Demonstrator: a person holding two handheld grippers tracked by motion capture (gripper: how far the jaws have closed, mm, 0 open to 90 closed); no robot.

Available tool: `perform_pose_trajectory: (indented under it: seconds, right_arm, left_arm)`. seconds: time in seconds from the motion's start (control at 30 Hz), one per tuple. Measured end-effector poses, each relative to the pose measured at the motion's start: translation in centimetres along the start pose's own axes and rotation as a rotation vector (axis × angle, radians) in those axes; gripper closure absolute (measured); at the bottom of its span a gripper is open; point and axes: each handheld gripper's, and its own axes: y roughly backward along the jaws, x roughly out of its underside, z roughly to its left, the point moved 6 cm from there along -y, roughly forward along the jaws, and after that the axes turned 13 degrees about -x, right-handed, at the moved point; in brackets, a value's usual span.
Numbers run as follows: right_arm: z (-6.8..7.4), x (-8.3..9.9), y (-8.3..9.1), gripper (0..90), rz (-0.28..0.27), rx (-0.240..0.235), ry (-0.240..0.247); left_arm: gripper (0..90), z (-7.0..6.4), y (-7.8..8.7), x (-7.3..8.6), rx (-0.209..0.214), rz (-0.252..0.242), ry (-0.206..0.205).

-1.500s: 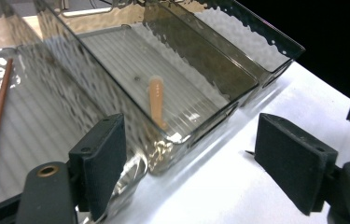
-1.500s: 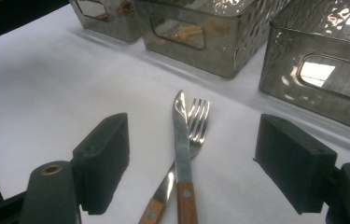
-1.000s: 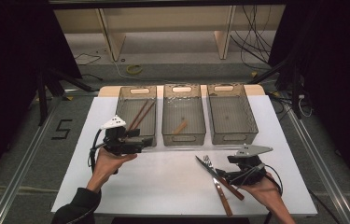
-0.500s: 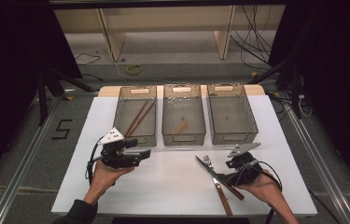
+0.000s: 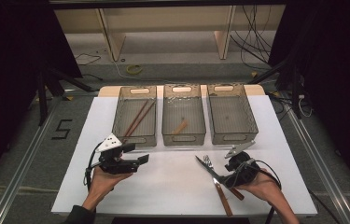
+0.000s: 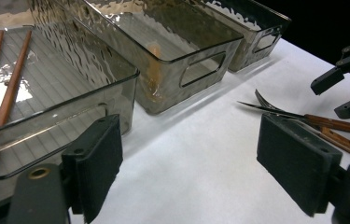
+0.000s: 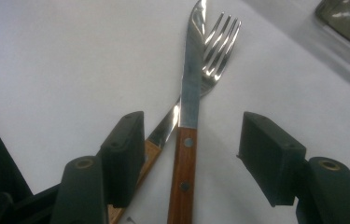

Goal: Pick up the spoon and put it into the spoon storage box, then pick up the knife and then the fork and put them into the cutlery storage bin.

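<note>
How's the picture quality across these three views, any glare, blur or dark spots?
High view: the white table is evenly lit, the surroundings fall into black. Left gripper view: window-like glare ripples on the clear bins, and the near pads are soft. Right gripper view: the knife blade shines with highlights over the fork; focus is fair.

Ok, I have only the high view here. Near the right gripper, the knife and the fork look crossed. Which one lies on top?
Observer: In the right gripper view the knife lies on top; its blade crosses over the neck of the fork.
Operator: Do the jaws of the right gripper touch the knife?
Observer: No. The right gripper is open, with one jaw on each side of the knife's wooden handle and both apart from it.
Operator: Does the left gripper hold something?
Observer: No. The left gripper is open and empty, its jaws wide apart above the white table.
</note>
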Motion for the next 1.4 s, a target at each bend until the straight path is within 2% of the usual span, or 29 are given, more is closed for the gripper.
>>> perform_pose_trajectory:
  seconds: [0.33,0.67,1.4]
  right_arm:
    - [-0.1,0.1,-0.4,45.3,0.04,-0.012,-0.001]
    - [-0.1,0.2,-0.9,50.3,0.084,-0.011,0.0]
    - [-0.3,0.7,-1.9,60.9,0.173,0.002,-0.001]
  left_arm:
    - [21.0,-0.6,0.3,0.8,-0.002,0.002,-0.035]
    - [21.2,-0.6,0.8,1.3,-0.005,-0.008,-0.028]
    - [21.3,-0.8,0.9,1.9,-0.014,-0.002,-0.048]
